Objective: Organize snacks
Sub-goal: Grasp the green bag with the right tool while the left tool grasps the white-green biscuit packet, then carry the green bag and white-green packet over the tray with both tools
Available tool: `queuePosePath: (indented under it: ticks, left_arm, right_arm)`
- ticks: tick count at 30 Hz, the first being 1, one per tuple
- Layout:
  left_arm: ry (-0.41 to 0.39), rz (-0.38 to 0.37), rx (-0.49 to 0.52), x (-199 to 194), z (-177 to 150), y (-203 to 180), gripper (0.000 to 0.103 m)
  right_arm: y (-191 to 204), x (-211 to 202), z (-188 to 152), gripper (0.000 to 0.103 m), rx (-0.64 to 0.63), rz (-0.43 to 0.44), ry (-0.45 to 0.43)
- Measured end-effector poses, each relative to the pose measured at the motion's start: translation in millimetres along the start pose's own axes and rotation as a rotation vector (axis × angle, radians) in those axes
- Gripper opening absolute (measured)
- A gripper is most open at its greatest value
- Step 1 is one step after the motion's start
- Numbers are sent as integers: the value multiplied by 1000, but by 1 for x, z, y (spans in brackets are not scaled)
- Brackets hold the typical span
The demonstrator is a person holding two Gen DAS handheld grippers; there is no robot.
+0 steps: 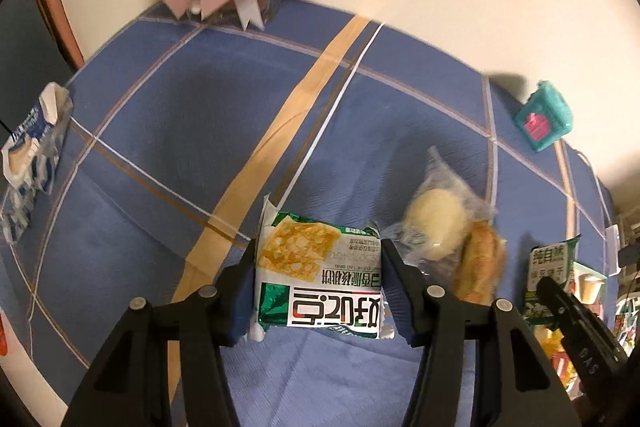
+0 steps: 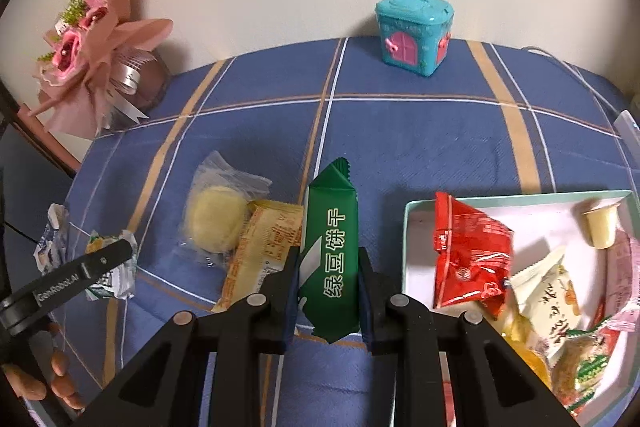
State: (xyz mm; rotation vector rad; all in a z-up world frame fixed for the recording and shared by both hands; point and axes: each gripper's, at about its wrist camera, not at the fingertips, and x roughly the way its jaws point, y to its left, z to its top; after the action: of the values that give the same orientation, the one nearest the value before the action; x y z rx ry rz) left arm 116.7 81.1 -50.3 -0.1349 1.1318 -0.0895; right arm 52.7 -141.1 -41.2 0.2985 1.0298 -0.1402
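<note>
- Your left gripper (image 1: 318,281) is pinching a flat green-and-white plastic biscuit packet (image 1: 318,269) with a picture of golden crackers on it; both pads press on its side edges, and it hangs above the cloth.
- Your right gripper (image 2: 329,289) is pinching a long dark-green foil snack bar (image 2: 330,251) with white lettering, held lengthwise between the pads, its crimped end pointing far.
- Both packets are over a blue tablecloth with tan and white check lines (image 2: 400,131).
- Between the two grippers, on the cloth, lies a clear plastic wrapper holding a pale yellow round pastry (image 2: 218,223), touching a yellow-orange printed snack packet (image 2: 262,247) on its right.
- To the right of the green bar sits a shallow white tray with a pale green rim (image 2: 406,247). In it are a red foil pouch (image 2: 468,255), a cream sachet (image 2: 548,287), a small beige jelly cup (image 2: 602,225) at the far right, and more packets at the near corner.
- At the far edge, against the wall, stands a teal plastic house-shaped box with pink door and window (image 2: 414,33).
- At the far left leans a bouquet wrapped in pink paper (image 2: 92,43).
- A crumpled blue-and-white wrapper (image 1: 32,155) lies at the left edge of the cloth.
- In the right wrist view your left hand's fingers (image 2: 60,383) show at the near left, on the gripper handle.
</note>
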Motion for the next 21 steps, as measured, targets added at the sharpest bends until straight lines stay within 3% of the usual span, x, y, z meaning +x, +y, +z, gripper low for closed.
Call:
queuePosePath:
  ticks: [21]
  left_arm:
    - [-45, -85, 93, -51, -25, -59, 58]
  right_arm:
    - [-31, -57, -17, 26, 43, -32, -19]
